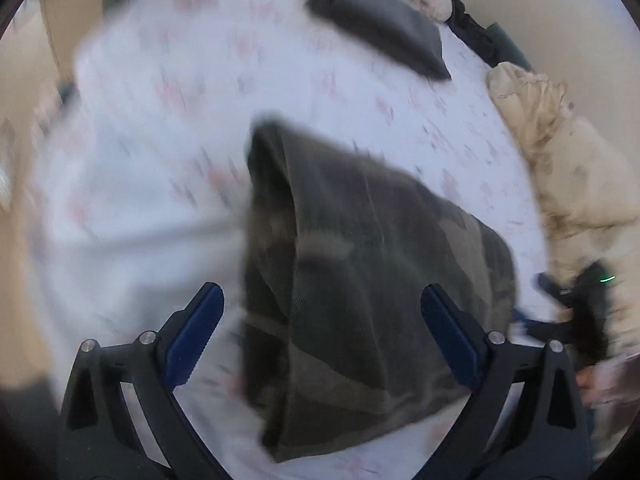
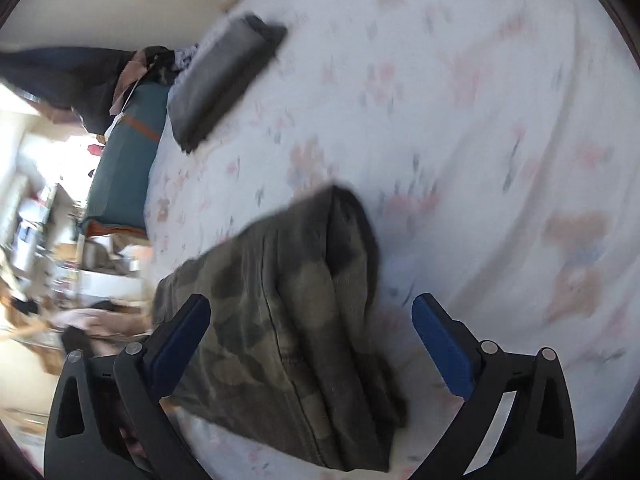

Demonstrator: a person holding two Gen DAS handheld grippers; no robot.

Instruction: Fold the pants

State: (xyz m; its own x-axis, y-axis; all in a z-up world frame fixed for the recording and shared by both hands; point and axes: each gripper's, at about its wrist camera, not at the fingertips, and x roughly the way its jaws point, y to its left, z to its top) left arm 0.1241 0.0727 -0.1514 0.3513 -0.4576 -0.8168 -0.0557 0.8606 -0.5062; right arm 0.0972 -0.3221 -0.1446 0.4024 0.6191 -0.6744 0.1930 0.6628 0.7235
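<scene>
A: Where do the olive-and-brown camouflage fabric pants (image 1: 360, 280) lie?

B: On the white bed sheet with faint pink and grey flowers (image 1: 160, 128), folded into a thick, roughly rectangular bundle. In the right wrist view the same pants (image 2: 280, 340) show stacked layers along one edge and a stitched seam running down the top face.

A: And the tools?

B: The left gripper (image 1: 322, 336) has its black arms and blue pads spread wide, with nothing pinched; the bundle shows between them in the view. The right gripper (image 2: 310, 340) is spread wide too, gripping nothing, the pants showing between its fingers. Whether either tool touches the cloth, I cannot tell; both views are blurred.

A: Anything else on the bed?

B: A folded dark grey garment (image 1: 380, 20) lies well apart from the pants, near the far edge of the sheet; it shows in the right wrist view as well (image 2: 224, 80). A crumpled cream-coloured cloth (image 1: 560, 168) sits along the sheet's right side, and beside the bed stands a teal block with an orange stripe (image 2: 124, 160).
</scene>
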